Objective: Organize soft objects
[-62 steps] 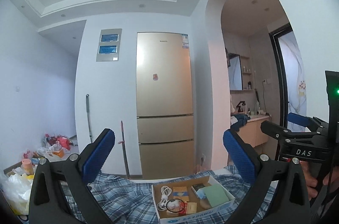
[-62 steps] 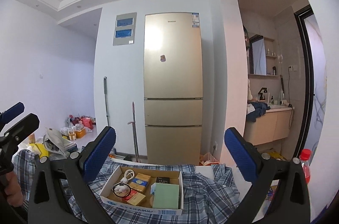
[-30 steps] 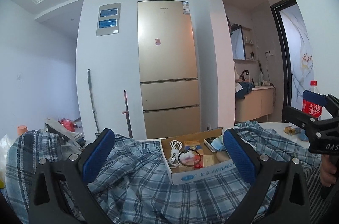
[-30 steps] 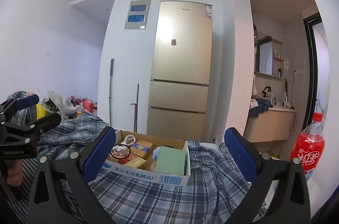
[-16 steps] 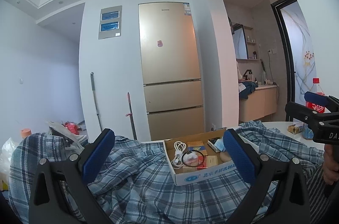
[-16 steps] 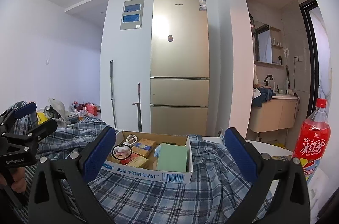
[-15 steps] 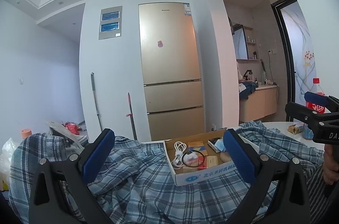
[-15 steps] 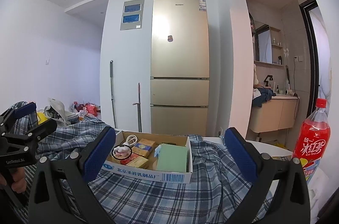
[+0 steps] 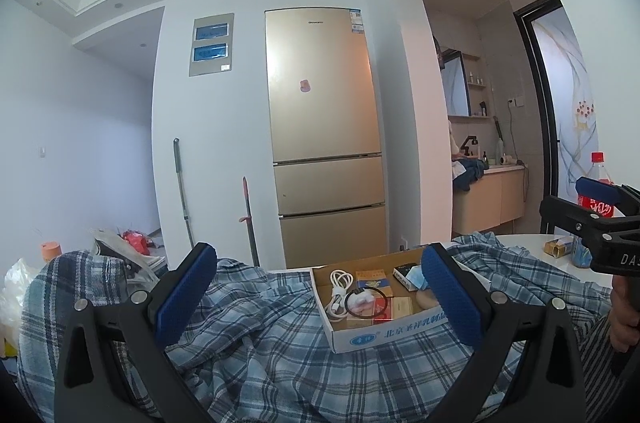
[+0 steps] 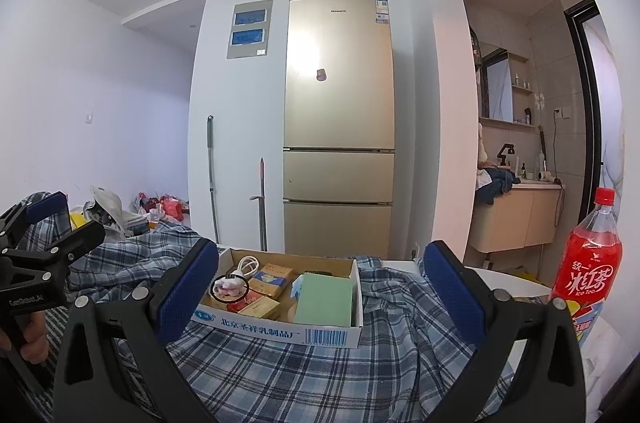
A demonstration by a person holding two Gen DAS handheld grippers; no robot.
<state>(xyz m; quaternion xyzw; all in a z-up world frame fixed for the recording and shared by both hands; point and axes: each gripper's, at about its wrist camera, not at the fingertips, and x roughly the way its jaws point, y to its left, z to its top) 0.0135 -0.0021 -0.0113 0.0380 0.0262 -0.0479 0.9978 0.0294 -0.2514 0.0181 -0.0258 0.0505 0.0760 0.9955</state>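
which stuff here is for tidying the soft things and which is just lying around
For the job:
plaid cloth
left tool
right tool

Lying about:
cardboard box of small items
red drink bottle
fridge

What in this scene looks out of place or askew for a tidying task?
The plaid shirt lies crumpled and bunched across the table, not folded. A cardboard box of small items sits on top of it, pinning the fabric. Both tongs, left and right, are open and hold nothing.

Both views have dropped since earlier, showing more plaid shirt (image 9: 280,355) around the cardboard box (image 9: 384,333).
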